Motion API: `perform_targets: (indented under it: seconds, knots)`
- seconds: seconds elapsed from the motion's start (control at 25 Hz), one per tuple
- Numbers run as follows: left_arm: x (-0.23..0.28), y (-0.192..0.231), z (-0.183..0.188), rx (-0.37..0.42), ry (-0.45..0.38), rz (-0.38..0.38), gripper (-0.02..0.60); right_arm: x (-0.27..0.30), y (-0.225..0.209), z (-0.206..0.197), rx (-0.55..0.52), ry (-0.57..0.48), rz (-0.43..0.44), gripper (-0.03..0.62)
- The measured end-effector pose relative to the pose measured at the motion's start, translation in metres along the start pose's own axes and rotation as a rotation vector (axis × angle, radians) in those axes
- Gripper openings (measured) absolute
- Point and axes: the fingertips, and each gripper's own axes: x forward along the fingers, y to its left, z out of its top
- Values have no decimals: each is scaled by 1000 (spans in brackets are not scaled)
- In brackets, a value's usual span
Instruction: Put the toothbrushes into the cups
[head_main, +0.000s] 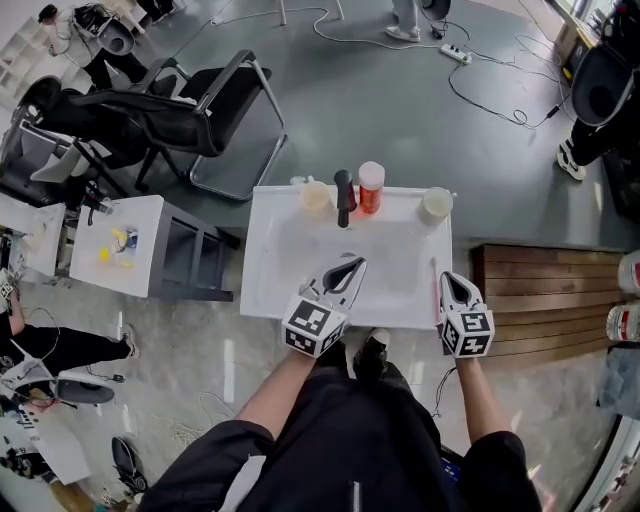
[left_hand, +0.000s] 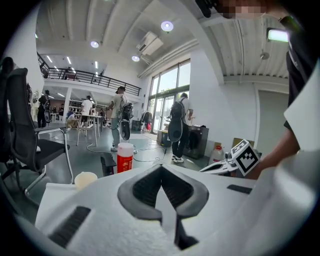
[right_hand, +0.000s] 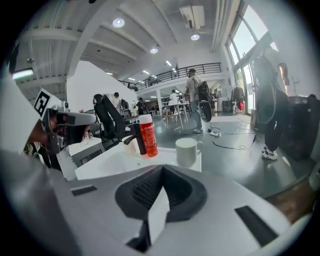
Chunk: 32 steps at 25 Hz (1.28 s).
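A white basin top (head_main: 300, 250) carries a pale yellow cup (head_main: 316, 196) at the back left and a white mug (head_main: 436, 204) at the back right. A thin pink toothbrush (head_main: 435, 290) lies along the basin's right edge. My left gripper (head_main: 356, 262) hovers over the basin's near middle, jaws shut and empty. My right gripper (head_main: 447, 277) is at the near right corner, just right of the toothbrush, shut with nothing in it. The left gripper view shows the yellow cup (left_hand: 85, 178) ahead; the right gripper view shows the mug (right_hand: 188, 151) ahead.
A black faucet (head_main: 344, 197) and a red bottle (head_main: 371, 187) stand between the two cups. A black office chair (head_main: 200, 110) and a small white side table (head_main: 115, 245) are to the left. Wooden slats (head_main: 540, 300) lie to the right. Cables cross the floor beyond.
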Motion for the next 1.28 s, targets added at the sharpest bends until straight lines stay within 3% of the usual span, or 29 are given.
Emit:
perform_targets:
  seconds: [0.2,0.36,0.68,0.84,1.04,1.28]
  knots:
    - [-6,11,-3,-11,0,19,6,12,-8,-39,0,108,-12,6]
    - [-8,16,-4,-19,1,35,8,26,-15,-74,19,274,2,75]
    - [-17,31,-9,-40,9,86,6,45,-29,-127,21,559,31,139]
    - [-22,42,-9,-47,10,111,8,54,-35,-136,3,648,23,135]
    - [-28,56,-12,-54,12,140,8,62,-37,-139,-77,737,19,75]
    - [-21,56,-9,-58,6,129,8,61,-36,-138,-65,743,26,52]
